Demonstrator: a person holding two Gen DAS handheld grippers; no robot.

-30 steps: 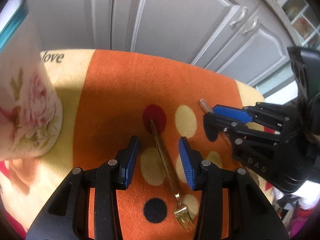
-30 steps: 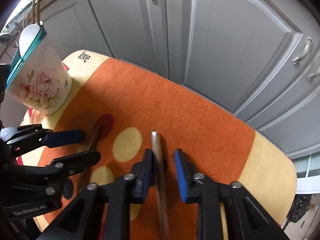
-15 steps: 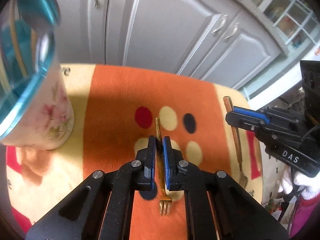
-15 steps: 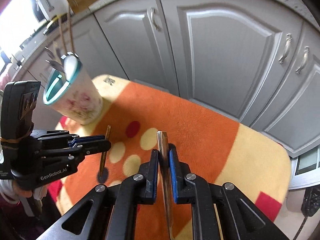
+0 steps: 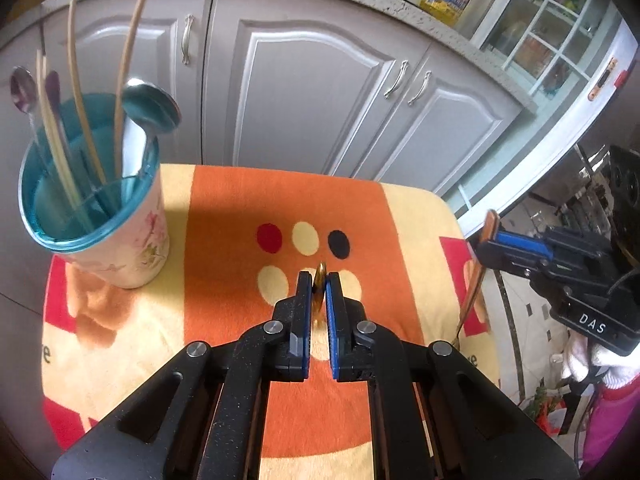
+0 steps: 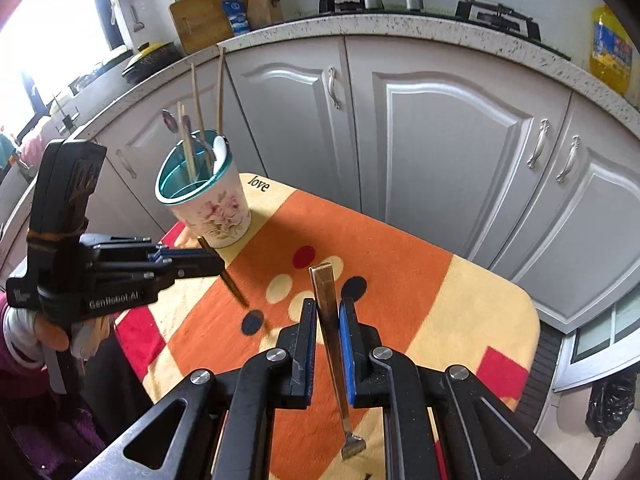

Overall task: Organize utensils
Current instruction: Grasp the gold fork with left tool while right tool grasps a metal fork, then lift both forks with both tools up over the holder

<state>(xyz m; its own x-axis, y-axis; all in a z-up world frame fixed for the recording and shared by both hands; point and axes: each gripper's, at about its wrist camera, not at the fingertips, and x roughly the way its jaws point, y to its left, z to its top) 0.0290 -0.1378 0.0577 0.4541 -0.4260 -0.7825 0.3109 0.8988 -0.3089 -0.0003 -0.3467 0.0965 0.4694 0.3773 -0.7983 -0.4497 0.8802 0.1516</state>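
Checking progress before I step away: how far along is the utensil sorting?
Done: spoons and chopsticks stand in the floral cup. In hand: the left tool grips a gold fork, and the right tool grips another fork, both lifted off the cloth. Left: dropping both into the cup.

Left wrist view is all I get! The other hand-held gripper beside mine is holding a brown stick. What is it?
Observer: It's a second fork. The right hand-held gripper is shut on its handle, and the tines hang at the bottom end.
Operator: Does my fork stick out of my gripper?
Observer: Yes. Your fork pokes out slanted on both sides of the left hand-held gripper, with its upper end towards the cup.
Operator: Is anything written near the cup?
Observer: Yes, the word "love" is on the cloth just beside it.
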